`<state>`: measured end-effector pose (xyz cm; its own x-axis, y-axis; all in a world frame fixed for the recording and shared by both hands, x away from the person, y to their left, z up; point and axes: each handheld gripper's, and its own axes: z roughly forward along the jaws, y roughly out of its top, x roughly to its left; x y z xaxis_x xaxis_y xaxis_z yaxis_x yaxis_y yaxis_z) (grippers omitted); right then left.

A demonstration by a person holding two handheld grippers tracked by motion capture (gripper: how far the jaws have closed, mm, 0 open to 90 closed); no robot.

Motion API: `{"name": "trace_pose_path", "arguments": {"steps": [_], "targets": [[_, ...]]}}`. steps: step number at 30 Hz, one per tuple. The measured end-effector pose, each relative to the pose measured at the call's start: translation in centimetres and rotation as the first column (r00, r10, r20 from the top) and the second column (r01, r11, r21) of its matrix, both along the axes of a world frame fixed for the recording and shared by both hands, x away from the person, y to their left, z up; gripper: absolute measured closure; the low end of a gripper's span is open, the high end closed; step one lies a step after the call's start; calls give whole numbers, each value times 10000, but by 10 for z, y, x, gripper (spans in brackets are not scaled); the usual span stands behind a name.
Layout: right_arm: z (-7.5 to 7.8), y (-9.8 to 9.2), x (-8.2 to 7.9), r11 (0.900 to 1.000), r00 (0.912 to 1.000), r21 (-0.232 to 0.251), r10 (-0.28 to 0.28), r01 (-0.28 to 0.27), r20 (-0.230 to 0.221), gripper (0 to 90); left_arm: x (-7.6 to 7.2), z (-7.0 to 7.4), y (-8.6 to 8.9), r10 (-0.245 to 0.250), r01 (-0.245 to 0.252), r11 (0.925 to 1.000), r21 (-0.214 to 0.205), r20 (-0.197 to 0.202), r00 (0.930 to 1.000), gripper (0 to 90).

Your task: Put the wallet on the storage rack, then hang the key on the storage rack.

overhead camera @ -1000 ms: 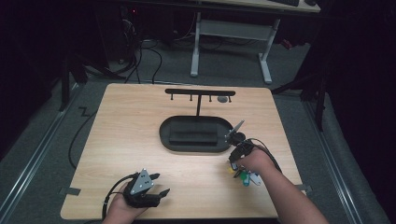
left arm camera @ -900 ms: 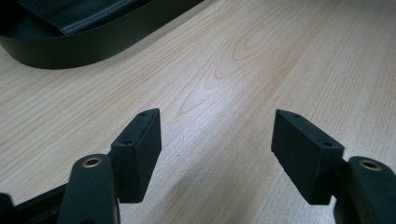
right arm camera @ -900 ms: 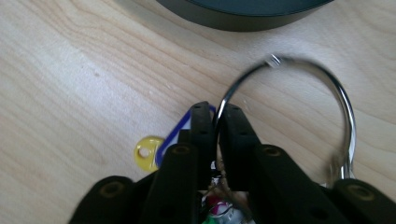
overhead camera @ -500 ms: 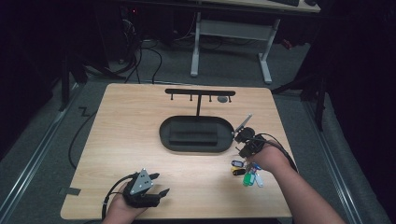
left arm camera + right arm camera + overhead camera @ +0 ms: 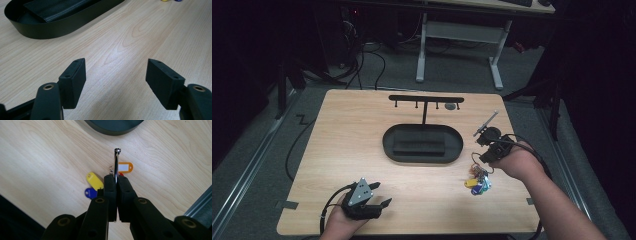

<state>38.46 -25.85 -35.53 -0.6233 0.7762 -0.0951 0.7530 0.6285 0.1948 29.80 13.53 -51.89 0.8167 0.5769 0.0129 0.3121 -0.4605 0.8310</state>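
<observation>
Table: I see a pale wood table (image 5: 362,150) in a dark room, tray (image 5: 422,145) at centre.
High view: my right gripper (image 5: 488,154) has lifted the keys (image 5: 478,181) off the table, at 4 o'clock of the tray; hanging comes next, I judge.
Left gripper view: left gripper (image 5: 116,82) spread, holding nothing.
Right gripper view: jaws have just been closing, now pinching the key ring (image 5: 116,166).

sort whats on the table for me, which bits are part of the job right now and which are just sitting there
In the job:
- key ring, pinched edge-on in the shut right gripper
- coloured key tags hanging from it
- hook rack, probably the target

Lying about:
- black oval tray
- left gripper, open, resting on the table
</observation>
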Motion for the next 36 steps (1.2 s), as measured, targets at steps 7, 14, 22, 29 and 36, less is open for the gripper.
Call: {"name": "trace_pose_path", "arguments": {"steps": [7, 14, 22, 29, 36], "targets": [[29, -6, -2, 9998, 9998, 89, 176, -176, -40, 874, 1, -1, -1, 62, -62, 10000, -21, 39, 10000, 319], [50, -9, -3, 9997, 10000, 248, 80, -80, -12, 873, 3, -1, 2, 305, -305, 9993, -216, -8, 9995, 311], [57, -5, 3, 9995, 10000, 307, -21, 20, 24, 874, 3, -1, 8, 414, -416, 9986, -339, -53, 9991, 306], [63, 3, 16, 9986, 9999, 532, 72, -77, 105, 874, 4, -2, 11, 567, -572, 9980, -257, -168, 9982, 299], [59, 15, 28, 9990, 9999, 425, 111, -112, 43, 874, 3, -2, 12, 495, -499, 9983, -299, -151, 9987, 299]]}}
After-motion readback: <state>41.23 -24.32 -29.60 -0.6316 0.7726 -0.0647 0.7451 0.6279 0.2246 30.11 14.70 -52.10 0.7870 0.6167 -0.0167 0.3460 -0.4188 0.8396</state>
